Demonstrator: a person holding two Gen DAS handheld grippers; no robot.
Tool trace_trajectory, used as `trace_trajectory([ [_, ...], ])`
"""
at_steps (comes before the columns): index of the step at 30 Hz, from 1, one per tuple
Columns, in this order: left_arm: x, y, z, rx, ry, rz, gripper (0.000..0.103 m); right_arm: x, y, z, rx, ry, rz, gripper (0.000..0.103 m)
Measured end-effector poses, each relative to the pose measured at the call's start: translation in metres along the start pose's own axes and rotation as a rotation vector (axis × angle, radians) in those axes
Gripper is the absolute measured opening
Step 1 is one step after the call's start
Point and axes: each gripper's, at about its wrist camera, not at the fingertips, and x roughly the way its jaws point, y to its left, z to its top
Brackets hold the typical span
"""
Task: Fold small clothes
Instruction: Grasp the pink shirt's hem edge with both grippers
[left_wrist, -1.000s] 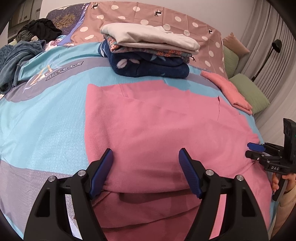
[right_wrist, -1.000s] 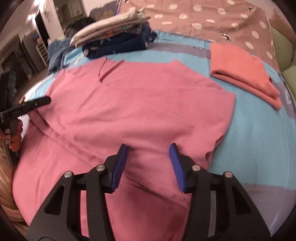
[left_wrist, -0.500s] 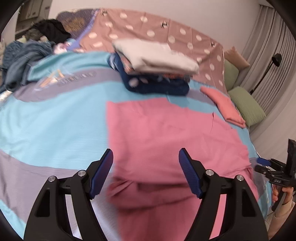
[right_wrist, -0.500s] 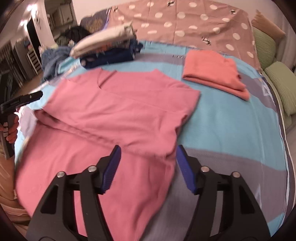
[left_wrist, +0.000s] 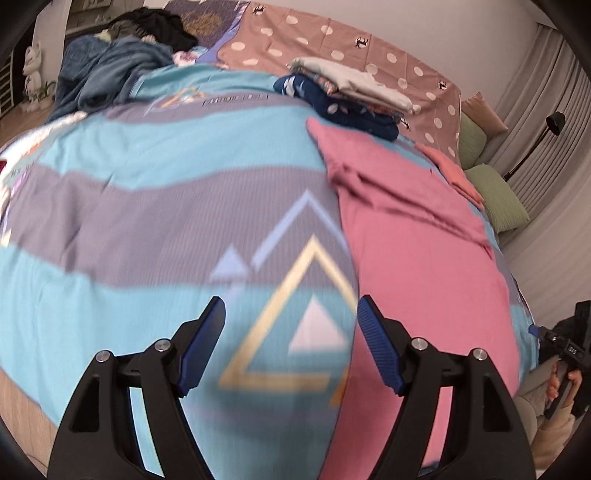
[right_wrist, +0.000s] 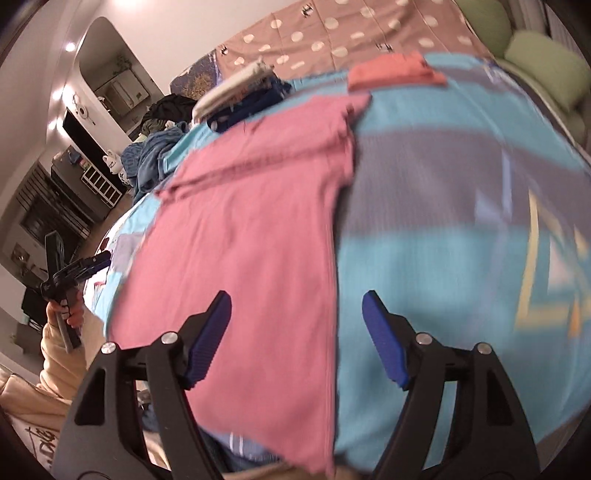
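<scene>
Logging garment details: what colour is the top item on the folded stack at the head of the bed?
Off-white or pale cream top item, plain; clearest in the left wrist view.

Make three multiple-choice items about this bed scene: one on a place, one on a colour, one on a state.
1. Where does the stack of folded clothes lie?
A. at the far end of the bed
B. on the floor
C. on the green pillow

2. What colour is the spread garment?
A. white
B. pink
C. black

3. How do the left gripper and right gripper stand?
A. both shut on cloth
B. one open, one shut
C. both open, holding nothing

Answers: 1 A, it sits near the dotted cover; 2 B, plainly pink; 3 C, bedding shows between the fingers.
</scene>
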Motion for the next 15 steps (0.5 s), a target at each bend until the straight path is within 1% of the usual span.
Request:
trace_trajectory([
  [2,-0.006,0.005,-0.023,-0.018,0.017,-0.024,0.075,-0.002,-0.007,-0.03,0.032,0.018,0.018,0.075],
  [3,-0.008,0.005,-0.034,-0.027,0.027,-0.046,0.075,-0.001,-0.009,-0.038,0.042,0.023,0.026,0.075],
  [5,-0.012,0.005,-0.051,-0.032,0.039,-0.087,0.075,-0.009,-0.015,-0.063,0.061,0.007,0.057,0.075],
  [8,-0.018,-0.001,-0.075,-0.008,0.051,-0.122,0.075,-0.02,-0.019,-0.085,0.068,0.001,0.123,0.076],
  [10,-0.021,-0.004,-0.089,0.019,0.058,-0.142,0.075,-0.022,-0.017,-0.097,0.042,0.015,0.127,0.077],
  [12,-0.027,-0.004,-0.1,0.045,0.04,-0.144,0.075,-0.018,-0.015,-0.106,0.016,0.041,0.127,0.077],
  [15,-0.036,0.0,-0.112,0.049,0.036,-0.175,0.075,-0.012,-0.012,-0.115,-0.008,0.054,0.155,0.077],
])
